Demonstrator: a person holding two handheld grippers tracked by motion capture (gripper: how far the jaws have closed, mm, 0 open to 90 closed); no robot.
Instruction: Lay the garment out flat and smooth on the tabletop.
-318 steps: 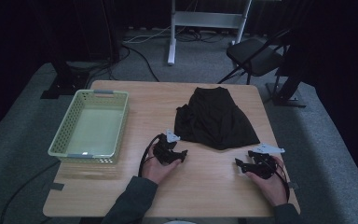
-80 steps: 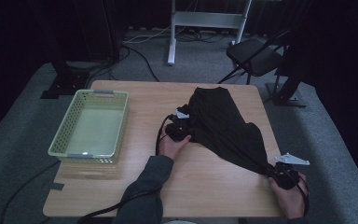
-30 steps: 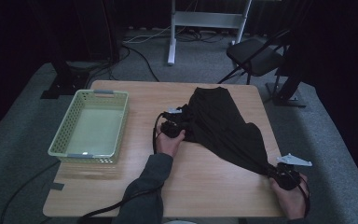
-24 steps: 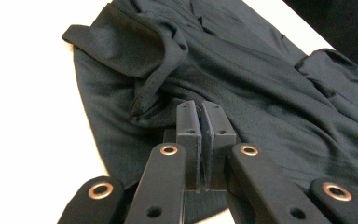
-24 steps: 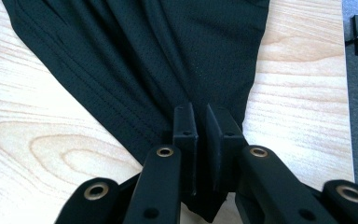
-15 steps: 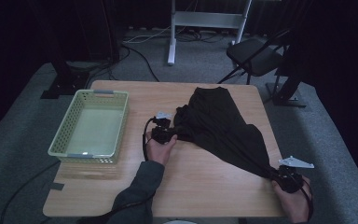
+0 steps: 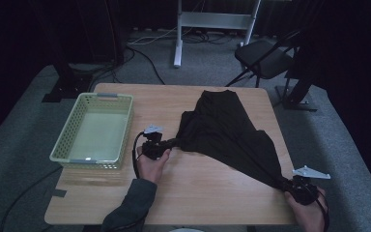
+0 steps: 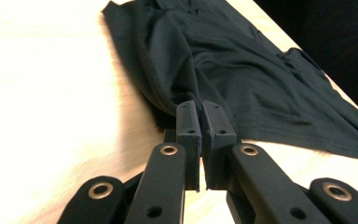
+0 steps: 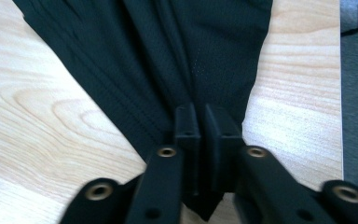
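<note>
A black garment [image 7: 227, 135] lies stretched across the wooden table [image 7: 207, 198] from the middle to the front right corner. My left gripper [image 7: 166, 143] is shut on the garment's left corner, a little to the right of the basket. In the left gripper view the pads [image 8: 200, 109] pinch a bunched fold of the cloth [image 8: 242, 60]. My right gripper [image 7: 290, 186] holds the opposite corner at the table's front right edge. In the right gripper view its jaws [image 9: 198, 114] have just been opening a little, with the cloth [image 9: 168, 46] still clamped between them.
A pale green plastic basket [image 7: 67, 131] stands empty on the left part of the table. Behind the table are a folding chair [image 7: 265, 58] and a white stand [image 7: 178, 34] on grey carpet. Cables trail from both grippers.
My left gripper has moved left toward the basket, drawing the garment's corner with it and pulling the cloth tauter. The right hand has stayed at the front right corner.
</note>
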